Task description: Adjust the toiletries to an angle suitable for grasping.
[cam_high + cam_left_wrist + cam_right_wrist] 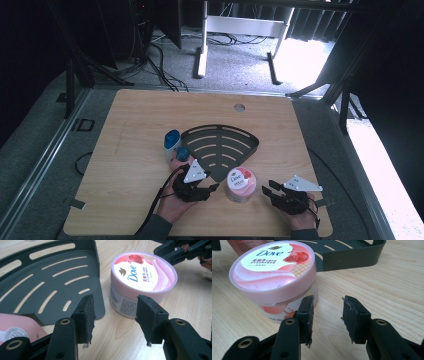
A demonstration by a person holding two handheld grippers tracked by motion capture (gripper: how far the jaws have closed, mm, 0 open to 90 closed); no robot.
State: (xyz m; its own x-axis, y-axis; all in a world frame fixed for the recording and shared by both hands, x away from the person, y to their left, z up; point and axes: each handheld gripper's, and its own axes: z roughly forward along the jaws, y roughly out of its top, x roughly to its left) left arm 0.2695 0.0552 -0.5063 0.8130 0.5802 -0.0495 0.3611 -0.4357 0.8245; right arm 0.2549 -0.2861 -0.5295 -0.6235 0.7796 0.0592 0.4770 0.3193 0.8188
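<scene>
— How much room is there around that pink Dove jar (241, 184)?

— It's sitting near the table's (125, 200) front edge, just beside the pointed corner of the black slotted shelf tray (220, 145). Bare wood is lying open to its right and in front of it. A blue-capped bottle (172, 142) is lying by the tray's left side.

— And the grippers?

— The left gripper (115, 317) is hovering close to the jar's left side, its jaws standing apart with nothing between them, pointing at the jar's wall. The right gripper (327, 315) is sitting on the opposite side, jaws also parted and empty, one finger (305, 315) just beside the jar; whether it's touching, I can't tell.
</scene>
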